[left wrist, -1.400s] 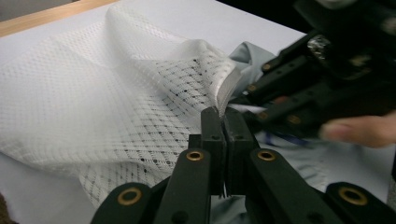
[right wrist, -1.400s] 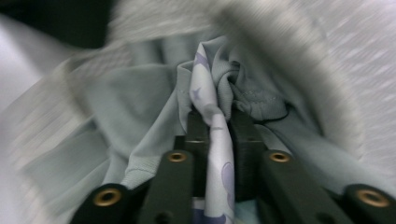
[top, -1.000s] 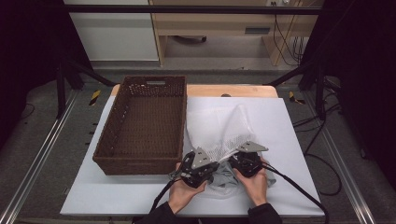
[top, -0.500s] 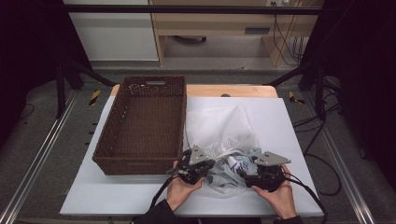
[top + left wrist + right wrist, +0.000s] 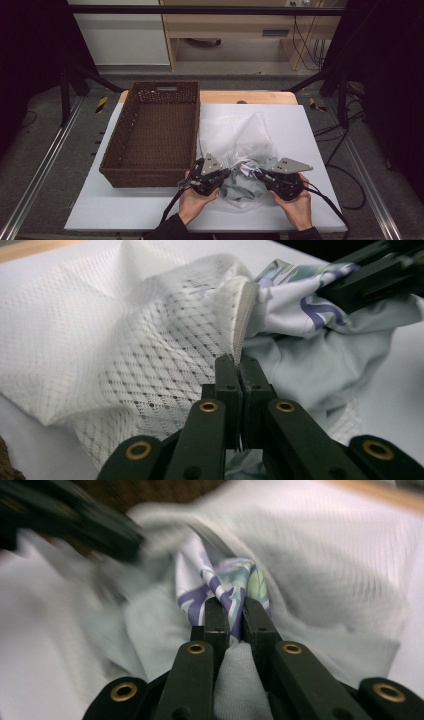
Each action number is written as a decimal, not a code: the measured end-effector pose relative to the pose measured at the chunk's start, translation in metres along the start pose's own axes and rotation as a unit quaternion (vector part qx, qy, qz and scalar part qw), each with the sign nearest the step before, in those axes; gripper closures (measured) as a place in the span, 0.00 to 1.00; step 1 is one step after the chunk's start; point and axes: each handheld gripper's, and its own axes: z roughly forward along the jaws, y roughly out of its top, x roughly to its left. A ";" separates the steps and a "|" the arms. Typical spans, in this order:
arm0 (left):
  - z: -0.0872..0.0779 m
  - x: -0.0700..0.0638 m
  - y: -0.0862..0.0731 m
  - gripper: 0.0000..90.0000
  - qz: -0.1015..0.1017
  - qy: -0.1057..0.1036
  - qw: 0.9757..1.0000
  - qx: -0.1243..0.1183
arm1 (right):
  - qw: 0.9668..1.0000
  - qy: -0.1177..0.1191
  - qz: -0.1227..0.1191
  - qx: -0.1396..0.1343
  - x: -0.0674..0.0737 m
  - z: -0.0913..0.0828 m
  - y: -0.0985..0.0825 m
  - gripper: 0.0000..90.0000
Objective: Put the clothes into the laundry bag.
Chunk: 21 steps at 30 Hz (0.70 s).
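A white mesh bag [image 5: 240, 131] lies on the white table [image 5: 310, 125], its mouth toward me. A pale grey garment [image 5: 239, 189] with a purple and green print bulges out of that mouth. My left gripper [image 5: 229, 171] is shut on the bag's hemmed edge [image 5: 240, 335], as the left gripper view [image 5: 239, 362] shows. My right gripper [image 5: 256, 173] has just been closing, and it is now shut on a printed fold of the garment [image 5: 225, 582] between its jaws [image 5: 234, 607]. The two grippers face each other across the bag's mouth.
A dark brown wicker basket [image 5: 145, 176] stands empty on the table's left half, close beside my left hand. A wooden strip [image 5: 250, 97] runs along the table's far edge. Cables trail from both grippers toward the front edge.
My right hand has shifted to the right and slightly up, drawing the printed garment with it. The left hand has stayed where it was on the bag's edge.
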 end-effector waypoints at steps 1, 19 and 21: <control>-0.006 0.000 0.005 0.99 0.000 -0.002 1.000 -0.010 | 1.000 0.014 -0.010 -0.005 0.009 0.002 0.011 0.93; 0.006 -0.006 -0.006 0.99 0.011 -0.002 1.000 0.016 | 0.998 -0.043 0.008 0.049 0.009 0.070 0.002 0.79; 0.008 -0.004 -0.009 0.99 0.010 -0.001 1.000 0.023 | 0.999 -0.026 0.005 0.039 0.010 0.052 0.006 0.71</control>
